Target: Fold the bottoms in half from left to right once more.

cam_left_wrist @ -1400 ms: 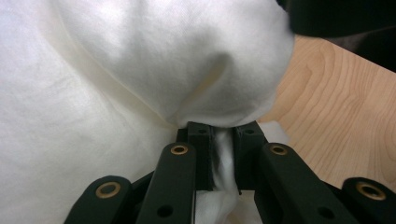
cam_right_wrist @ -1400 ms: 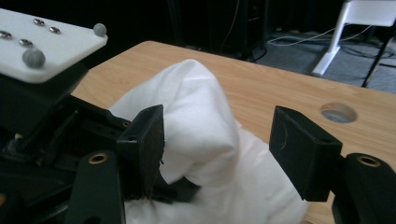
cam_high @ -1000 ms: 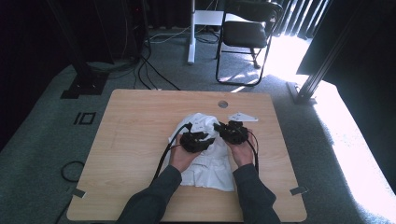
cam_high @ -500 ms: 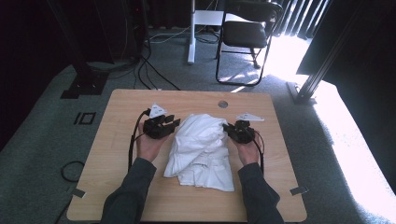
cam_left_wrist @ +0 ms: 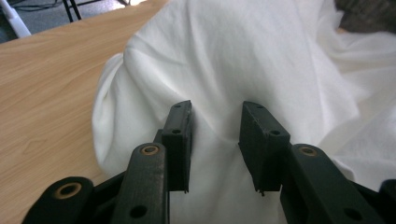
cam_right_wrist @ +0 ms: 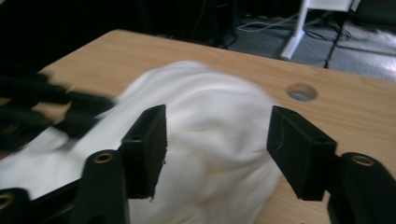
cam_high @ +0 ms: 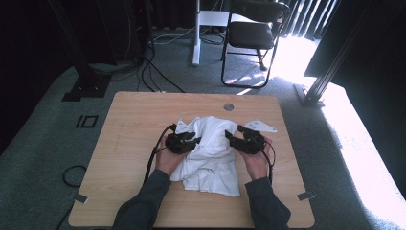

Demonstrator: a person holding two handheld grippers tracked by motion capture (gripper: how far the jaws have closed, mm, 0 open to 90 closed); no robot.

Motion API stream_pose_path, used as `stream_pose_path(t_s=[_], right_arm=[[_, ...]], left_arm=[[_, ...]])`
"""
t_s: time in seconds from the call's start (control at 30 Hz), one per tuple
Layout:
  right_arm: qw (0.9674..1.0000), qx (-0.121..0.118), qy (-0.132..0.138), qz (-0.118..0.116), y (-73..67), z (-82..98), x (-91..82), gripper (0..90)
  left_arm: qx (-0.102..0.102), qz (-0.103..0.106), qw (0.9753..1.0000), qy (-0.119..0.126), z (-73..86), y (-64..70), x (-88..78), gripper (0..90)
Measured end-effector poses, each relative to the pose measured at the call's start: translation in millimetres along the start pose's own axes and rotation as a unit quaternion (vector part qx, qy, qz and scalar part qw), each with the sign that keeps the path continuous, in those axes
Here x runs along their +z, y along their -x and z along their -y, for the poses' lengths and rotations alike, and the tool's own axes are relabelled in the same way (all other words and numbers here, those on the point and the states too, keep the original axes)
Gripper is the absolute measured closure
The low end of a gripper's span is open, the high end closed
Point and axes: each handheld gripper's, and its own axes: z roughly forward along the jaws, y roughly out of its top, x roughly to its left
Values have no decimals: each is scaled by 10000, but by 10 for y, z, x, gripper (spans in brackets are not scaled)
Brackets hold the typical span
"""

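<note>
A crumpled white cloth (cam_high: pixel 210 155) lies heaped in the middle of the wooden table (cam_high: pixel 134 124). My left gripper (cam_high: pixel 195 141) is at the cloth's left side, its tips against the fabric. In the left gripper view the jaws (cam_left_wrist: pixel 215 135) stand apart with a soft fold of the cloth (cam_left_wrist: pixel 243 56) between them, not pinched. My right gripper (cam_high: pixel 230 137) sits at the cloth's right side. Its jaws (cam_right_wrist: pixel 217 140) have just been opening and now stand wide, with the cloth (cam_right_wrist: pixel 210 107) bulging between and beyond them, untouched by the pads.
A round hole (cam_high: pixel 228 107) is in the table behind the cloth. A folding chair (cam_high: pixel 258 33) and a white stand (cam_high: pixel 196 38) are on the carpet beyond the table. Cables (cam_high: pixel 153 72) run across the floor at the far left.
The hands spread apart from the cloth's middle to its two sides, then came in again. The cloth bunched into a higher heap. The right jaws went from shut to wide open.
</note>
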Motion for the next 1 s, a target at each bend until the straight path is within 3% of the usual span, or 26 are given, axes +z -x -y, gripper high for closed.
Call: stream_pose_path(t_s=[0.1, 0.17, 0.2, 0.3, 0.37, 0.43, 0.5, 0.6, 0.67, 0.73, 0.77, 0.8, 0.9, 0.97, 1.0], right_arm=[[9985, -271, -439, -185, -182, 90, 55, 305], [9947, -416, -937, -36, -228, 169, 144, 353], [9929, -477, -1092, 8, -214, 210, 181, 449], [9915, -253, -1253, -237, -69, 308, 189, 749], [9925, -213, -1201, -124, 19, 338, 133, 801], [9956, 47, -932, -118, 143, 349, 21, 804], [9957, 45, -922, 94, 219, 359, -42, 803], [9886, -119, -1477, 250, 334, 441, 17, 627], [9853, -44, -1586, 633, 426, 510, 23, 536], [9827, 156, -1670, 780, 510, 543, -3, 448], [9822, 221, -1661, 846, 536, 542, -22, 433], [9837, 328, -1529, 887, 561, 519, -69, 427], [9905, 303, -898, 994, 509, 373, -210, 425], [9940, 69, -415, 1009, 401, 258, -277, 442], [9953, -130, -35, 960, 292, 165, -310, 451]], left_arm=[[45, 4, 10000, 68, -32, 45, -21, 618], [9, 79, 9999, 89, -40, 44, -18, 617], [-2, 88, 9999, 92, -39, 38, -13, 617], [-18, 139, 9998, 109, -36, 22, -6, 607], [18, 129, 9999, 102, -39, 19, -6, 602], [9, 134, 9998, 112, -41, 18, -4, 598], [-22, 156, 9998, 134, -42, 21, 5, 595], [43, 147, 9999, 48, -42, 51, 48, 594], [95, 173, 9998, 25, -41, 79, 74, 594], [118, 184, 9997, 50, -51, 96, 86, 591], [127, 202, 9997, 52, -64, 97, 91, 591], [121, 215, 9997, 49, -77, 97, 98, 591], [113, 211, 9997, 42, -104, 102, 129, 591], [132, 203, 9997, 41, -125, 110, 151, 590], [130, 192, 9997, 56, -134, 113, 158, 589]])
